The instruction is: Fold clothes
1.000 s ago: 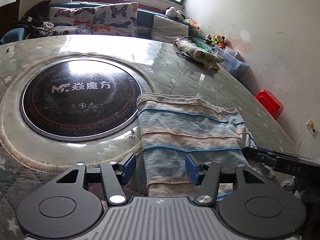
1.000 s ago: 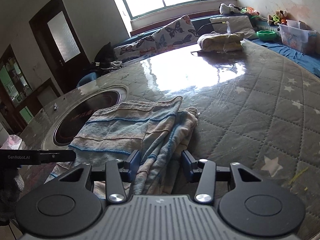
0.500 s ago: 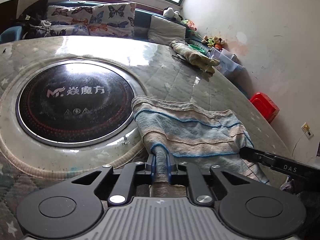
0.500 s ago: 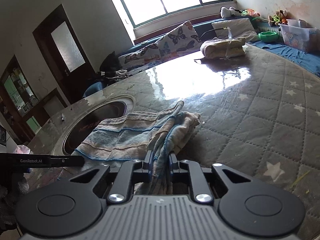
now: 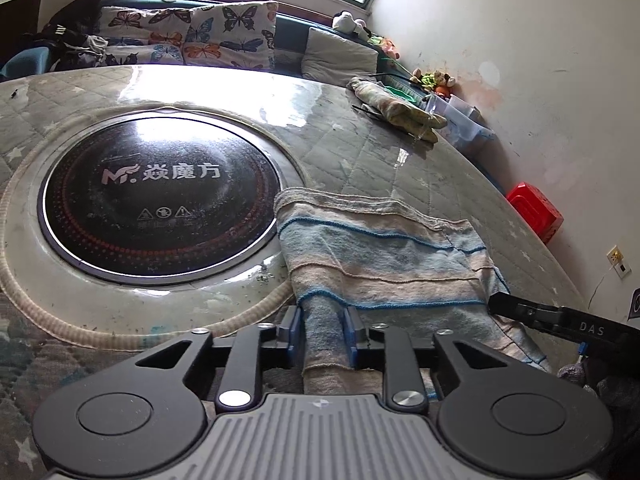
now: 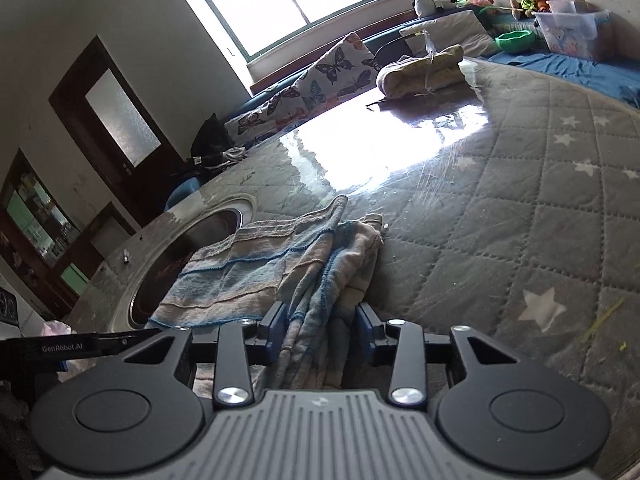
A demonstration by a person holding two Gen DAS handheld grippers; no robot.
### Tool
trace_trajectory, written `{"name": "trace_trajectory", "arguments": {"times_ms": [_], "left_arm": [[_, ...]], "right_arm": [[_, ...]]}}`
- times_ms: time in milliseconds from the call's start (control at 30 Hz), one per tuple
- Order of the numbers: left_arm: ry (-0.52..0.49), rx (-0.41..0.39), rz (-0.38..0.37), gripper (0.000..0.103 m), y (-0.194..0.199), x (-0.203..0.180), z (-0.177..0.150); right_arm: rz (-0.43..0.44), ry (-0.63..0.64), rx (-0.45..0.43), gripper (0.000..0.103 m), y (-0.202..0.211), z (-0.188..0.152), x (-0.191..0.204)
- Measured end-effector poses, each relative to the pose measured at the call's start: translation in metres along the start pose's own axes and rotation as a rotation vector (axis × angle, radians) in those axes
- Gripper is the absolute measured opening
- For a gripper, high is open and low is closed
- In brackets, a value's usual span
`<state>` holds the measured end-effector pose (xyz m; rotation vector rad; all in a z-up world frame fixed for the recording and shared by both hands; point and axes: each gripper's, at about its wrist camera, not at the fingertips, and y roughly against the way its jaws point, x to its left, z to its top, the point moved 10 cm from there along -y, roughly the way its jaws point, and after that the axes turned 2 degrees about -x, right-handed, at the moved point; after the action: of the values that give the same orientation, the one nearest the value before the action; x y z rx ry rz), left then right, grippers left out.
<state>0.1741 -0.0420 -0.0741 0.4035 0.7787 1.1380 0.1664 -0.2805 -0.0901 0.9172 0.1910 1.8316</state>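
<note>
A striped blue and beige towel (image 5: pixel 384 256) lies flat on the quilted round table (image 5: pixel 360 152), its left edge beside the black hob. My left gripper (image 5: pixel 322 332) is at the towel's near left corner, jaws slightly apart, with a bunched fold of towel between the blue pads. In the right wrist view the towel (image 6: pixel 256 276) is rumpled along its right side. My right gripper (image 6: pixel 320 328) straddles that rumpled near edge, jaws well apart and open. Each gripper's finger shows at the edge of the other's view, right (image 5: pixel 560 320) and left (image 6: pixel 80 346).
A round black induction hob (image 5: pixel 160 196) is set into the table left of the towel. A folded cloth pile (image 6: pixel 424 72) sits at the table's far side. A red stool (image 5: pixel 536 212) and a plastic box (image 5: pixel 464 124) stand by the wall. Butterfly cushions (image 5: pixel 192 40) line the window bench.
Both grippers were open a second ago, closed on the towel's near edge half a second ago, and have now parted again. The towel has shifted slightly.
</note>
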Motion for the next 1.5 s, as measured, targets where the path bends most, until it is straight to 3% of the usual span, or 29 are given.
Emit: {"name": "trace_trajectory", "arguments": {"times_ms": [100, 300, 367, 433, 533, 1033, 1500], "left_arm": [[0.01, 0.004, 0.001, 0.034, 0.0, 0.003, 0.0], [0.008, 0.022, -0.015, 0.032, -0.007, -0.002, -0.003], [0.011, 0.021, -0.017, 0.028, -0.008, -0.003, -0.002], [0.013, 0.016, -0.017, 0.018, -0.007, -0.005, -0.001], [-0.001, -0.003, -0.023, 0.011, -0.001, -0.01, 0.004], [-0.078, -0.103, -0.015, 0.01, 0.001, -0.041, 0.076], [-0.11, -0.086, 0.039, 0.01, -0.059, -0.044, 0.129]], "right_arm": [[0.011, -0.006, 0.002, 0.043, -0.001, -0.001, 0.001], [0.018, 0.037, 0.017, 0.042, -0.011, -0.003, 0.014], [0.014, 0.039, 0.019, 0.032, -0.014, -0.003, 0.016], [0.01, 0.037, 0.013, 0.022, -0.014, -0.002, 0.016], [0.02, 0.055, -0.017, 0.018, -0.007, 0.004, 0.022], [0.015, 0.183, -0.139, 0.017, 0.0, 0.084, 0.047], [-0.032, 0.198, -0.122, 0.017, -0.053, 0.135, 0.022]]}}
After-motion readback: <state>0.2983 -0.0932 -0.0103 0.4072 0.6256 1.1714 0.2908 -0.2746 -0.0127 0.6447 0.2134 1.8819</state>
